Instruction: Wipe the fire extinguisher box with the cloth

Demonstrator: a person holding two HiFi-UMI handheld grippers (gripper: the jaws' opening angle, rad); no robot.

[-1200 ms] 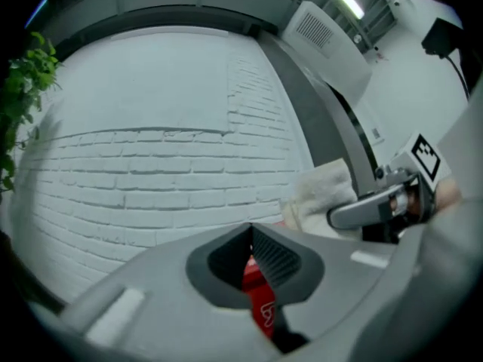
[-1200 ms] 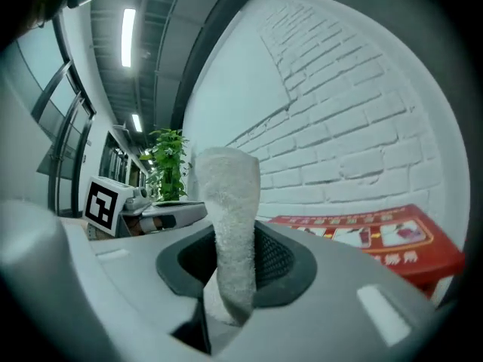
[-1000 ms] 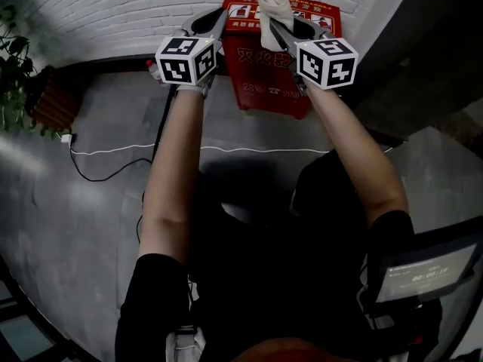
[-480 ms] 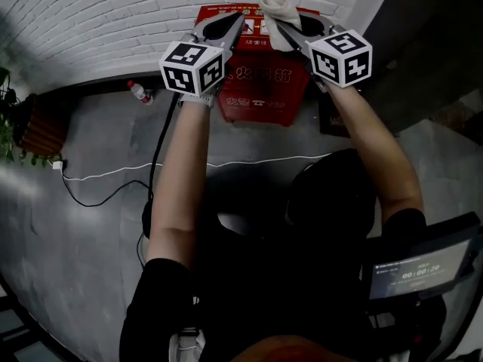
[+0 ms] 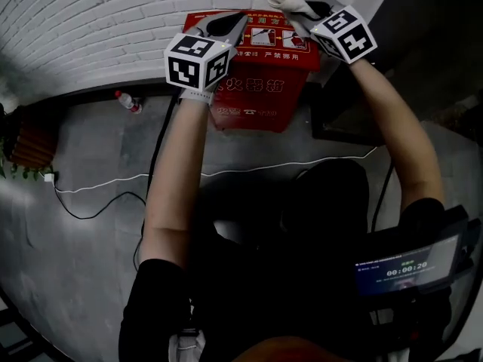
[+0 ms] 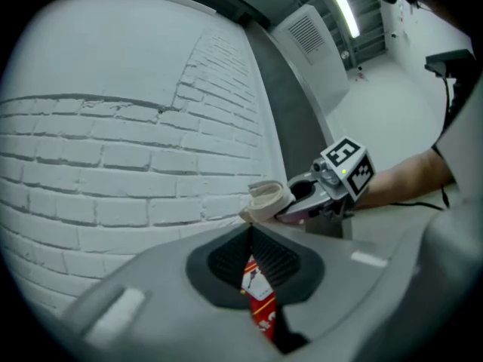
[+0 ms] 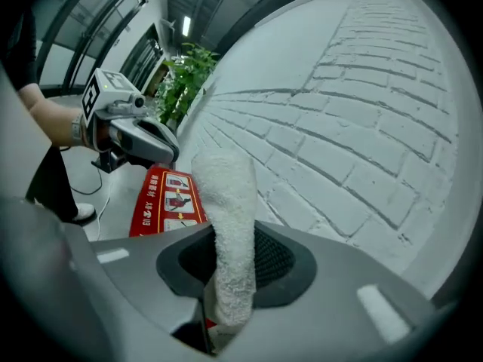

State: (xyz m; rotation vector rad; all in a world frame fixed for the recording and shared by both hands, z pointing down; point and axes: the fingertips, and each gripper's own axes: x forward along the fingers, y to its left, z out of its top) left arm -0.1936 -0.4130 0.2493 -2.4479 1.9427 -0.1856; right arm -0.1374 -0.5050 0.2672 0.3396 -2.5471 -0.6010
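Now my right tongs (image 7: 226, 236) are squeezed tight on the white cloth (image 7: 224, 194), which sticks up between the jaws. My left tongs (image 6: 251, 236) are pinched shut too, with nothing in them (only a thin strip of red shows through the gap). The red box (image 5: 260, 74) sits on the gray floor (image 5: 83, 240), right against the white brick wall (image 5: 113, 21). Both tongs are up over its top, the left one just beside the right. The cloth is near the back edge of the box, by the wall; I cannot tell if it touches. A small bottle (image 5: 127, 102) is on the floor, left of the box.
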